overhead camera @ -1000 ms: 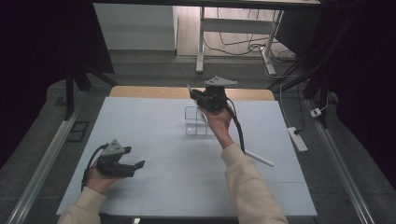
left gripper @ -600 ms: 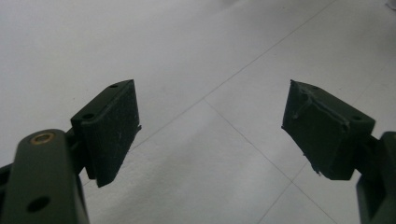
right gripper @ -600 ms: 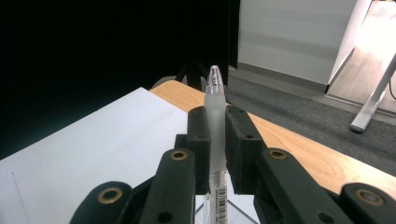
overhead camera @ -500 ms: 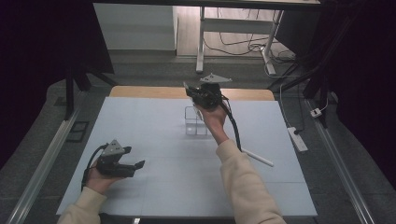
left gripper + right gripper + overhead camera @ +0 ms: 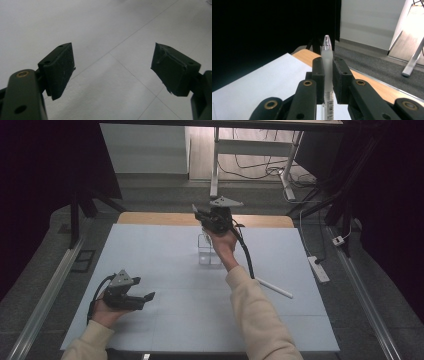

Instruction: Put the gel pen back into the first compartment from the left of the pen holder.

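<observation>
The right gripper (image 5: pixel 327 82) clamped a translucent pen (image 5: pixel 327 60) above what seemed a clear holder (image 5: pixel 208 251); lowering it upright would work best.

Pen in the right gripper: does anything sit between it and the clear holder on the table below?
Nothing visible does. The right gripper is shut on the pen, raised above the clear holder. Only open air separates them; the white stick lies off to the side.
</observation>
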`<control>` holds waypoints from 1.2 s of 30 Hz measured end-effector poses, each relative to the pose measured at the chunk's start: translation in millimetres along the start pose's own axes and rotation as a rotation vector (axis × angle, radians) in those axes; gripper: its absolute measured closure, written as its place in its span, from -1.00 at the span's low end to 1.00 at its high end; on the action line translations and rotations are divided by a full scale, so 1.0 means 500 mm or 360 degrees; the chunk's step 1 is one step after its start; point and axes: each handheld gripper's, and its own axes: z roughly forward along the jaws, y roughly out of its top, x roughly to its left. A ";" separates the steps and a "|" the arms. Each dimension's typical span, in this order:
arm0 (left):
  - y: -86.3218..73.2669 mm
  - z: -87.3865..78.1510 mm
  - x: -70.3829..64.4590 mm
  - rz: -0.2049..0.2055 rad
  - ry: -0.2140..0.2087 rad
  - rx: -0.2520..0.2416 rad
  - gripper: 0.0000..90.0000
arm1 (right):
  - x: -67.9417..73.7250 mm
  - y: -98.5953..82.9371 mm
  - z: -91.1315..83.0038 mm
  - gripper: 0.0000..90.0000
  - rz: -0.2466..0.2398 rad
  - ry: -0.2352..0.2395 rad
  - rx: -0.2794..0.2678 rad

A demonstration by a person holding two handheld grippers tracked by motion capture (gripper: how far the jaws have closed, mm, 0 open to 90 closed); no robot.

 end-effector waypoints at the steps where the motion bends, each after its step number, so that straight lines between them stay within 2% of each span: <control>1: 0.000 -0.001 0.000 -0.0002 0.0001 -0.0001 -0.58 | -0.001 0.000 0.002 0.77 0.0002 -0.0001 -0.0010; 8: -0.001 0.000 0.000 0.0002 0.0005 0.0001 -0.58 | -0.007 -0.005 0.014 0.77 0.0008 -0.0014 -0.0034; 11: 0.000 0.000 0.000 0.0002 0.0004 -0.0001 -0.58 | -0.015 -0.011 0.016 0.73 0.0055 0.0004 -0.0028; 13: -0.001 0.001 0.000 0.0001 0.0005 0.0003 -0.58 | -0.017 -0.015 0.016 0.52 0.0057 -0.0037 -0.0004; 16: -0.001 0.001 0.001 0.0003 0.0007 0.0005 -0.58 | -0.019 -0.017 0.012 0.30 0.0063 -0.0035 0.0028; 22: -0.001 0.003 0.000 0.0008 0.0009 0.0012 -0.58 | -0.019 -0.015 -0.015 0.15 0.0028 -0.0012 0.0089; 36: 0.001 0.003 -0.004 0.0016 0.0013 0.0013 -0.58 | -0.041 -0.047 -0.076 0.11 0.0008 0.0007 0.0206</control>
